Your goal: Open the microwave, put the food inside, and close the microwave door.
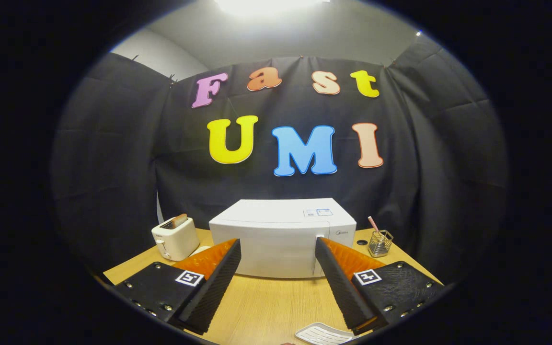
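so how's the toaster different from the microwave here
The toaster is much smaller than the microwave and stands to its left. The toaster holds a slice in its top slot; the microwave's door is closed. The microwave lies beyond the open gripper, the toaster off to the side. Both are white, on the wooden table.

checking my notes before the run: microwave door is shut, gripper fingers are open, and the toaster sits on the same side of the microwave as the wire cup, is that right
One thing is wrong: the toaster stands on the opposite side of the microwave from the wire cup, as the gripper view shows. The rest holds: the microwave door is shut, and the gripper is open, its fingers spread wide just ahead of the microwave's front.
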{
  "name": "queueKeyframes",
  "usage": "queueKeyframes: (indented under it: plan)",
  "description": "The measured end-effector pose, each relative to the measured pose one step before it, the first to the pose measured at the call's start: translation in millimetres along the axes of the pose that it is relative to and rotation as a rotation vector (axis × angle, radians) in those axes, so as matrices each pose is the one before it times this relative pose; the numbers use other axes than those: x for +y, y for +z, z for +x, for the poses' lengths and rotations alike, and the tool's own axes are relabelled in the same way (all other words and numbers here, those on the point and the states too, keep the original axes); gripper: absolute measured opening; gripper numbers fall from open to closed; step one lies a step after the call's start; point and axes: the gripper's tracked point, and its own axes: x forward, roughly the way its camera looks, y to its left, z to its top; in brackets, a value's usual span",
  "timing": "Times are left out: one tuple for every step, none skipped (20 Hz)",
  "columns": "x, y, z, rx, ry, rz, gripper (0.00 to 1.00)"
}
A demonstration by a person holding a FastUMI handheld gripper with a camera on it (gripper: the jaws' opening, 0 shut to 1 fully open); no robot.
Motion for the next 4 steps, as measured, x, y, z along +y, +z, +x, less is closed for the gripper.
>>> queueKeyframes:
  plan:
    - [-3.43, 3.42, 0.4, -0.0075, -0.00888, 0.00451, 0.98]
    - [-2.56, 1.36, 1.55, -0.00501, -0.0051, 0.0015, 0.98]
    - [-4.18, 2.02, 0.59, -0.00434, -0.00836, -0.00209, 0.98]
    - [-5.04, 2.44, 2.03, -0.00664, -0.00843, 0.00016, 0.98]
